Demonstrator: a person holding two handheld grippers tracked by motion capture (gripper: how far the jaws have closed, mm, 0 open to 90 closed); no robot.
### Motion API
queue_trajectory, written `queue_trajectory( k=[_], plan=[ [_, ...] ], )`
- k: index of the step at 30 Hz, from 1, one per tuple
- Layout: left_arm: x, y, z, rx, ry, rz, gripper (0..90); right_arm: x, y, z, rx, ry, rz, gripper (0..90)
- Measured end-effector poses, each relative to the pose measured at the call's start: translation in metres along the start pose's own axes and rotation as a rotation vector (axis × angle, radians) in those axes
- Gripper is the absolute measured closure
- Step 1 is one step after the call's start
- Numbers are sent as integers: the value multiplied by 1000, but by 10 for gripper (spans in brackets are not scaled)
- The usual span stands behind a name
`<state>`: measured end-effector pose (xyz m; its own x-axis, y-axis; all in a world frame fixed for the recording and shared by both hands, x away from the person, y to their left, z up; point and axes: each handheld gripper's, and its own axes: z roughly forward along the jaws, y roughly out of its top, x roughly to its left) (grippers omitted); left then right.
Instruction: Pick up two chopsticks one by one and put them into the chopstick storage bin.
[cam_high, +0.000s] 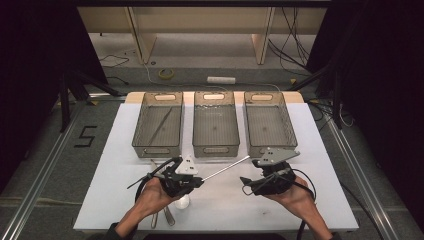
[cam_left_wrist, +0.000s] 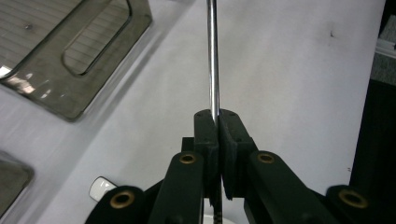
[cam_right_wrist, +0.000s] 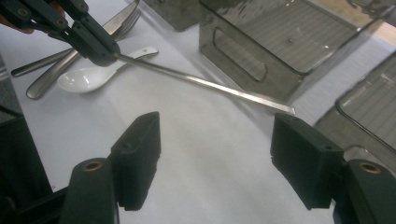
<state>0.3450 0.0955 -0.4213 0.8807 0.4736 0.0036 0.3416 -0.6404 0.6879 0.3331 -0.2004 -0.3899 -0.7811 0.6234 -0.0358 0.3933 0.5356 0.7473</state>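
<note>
My left gripper (cam_high: 198, 181) is shut on one end of a thin metal chopstick (cam_high: 227, 167), which juts up and to the right over the white table towards the middle bin (cam_high: 215, 150). In the left gripper view the chopstick (cam_left_wrist: 213, 56) runs straight out from between the pressed pads of the left gripper (cam_left_wrist: 218, 123). My right gripper (cam_high: 245, 183) hangs open just right of the stick's free end. In the right gripper view its wide-spread jaws (cam_right_wrist: 217, 140) have nothing between them, and the chopstick (cam_right_wrist: 205, 84) lies beyond them, held by the left gripper (cam_right_wrist: 100, 53).
Three grey see-through bins stand in a row at the back: left (cam_high: 158, 146), middle, right (cam_high: 270, 148). Another thin stick (cam_high: 161, 125) lies in the left bin. A white spoon (cam_high: 182, 202) and metal cutlery (cam_high: 167, 216) lie under my left hand.
</note>
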Motion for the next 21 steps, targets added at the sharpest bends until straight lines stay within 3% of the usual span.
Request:
queue_trajectory(
  k=[3, 7, 14, 21],
  plan=[
    [5, -1, -4, -29, 5, -56, 861, -4, -9, -2, -41, 1, 42, 331],
    [12, -3, -9, -54, 17, -96, 861, -7, -21, -4, -85, 7, 91, 325],
    [20, -5, -18, -89, 40, -139, 862, -9, -40, -8, -171, 28, 172, 308],
    [30, -7, -28, -118, 61, -177, 862, -8, -48, -12, -218, 29, 206, 278]
  ],
)
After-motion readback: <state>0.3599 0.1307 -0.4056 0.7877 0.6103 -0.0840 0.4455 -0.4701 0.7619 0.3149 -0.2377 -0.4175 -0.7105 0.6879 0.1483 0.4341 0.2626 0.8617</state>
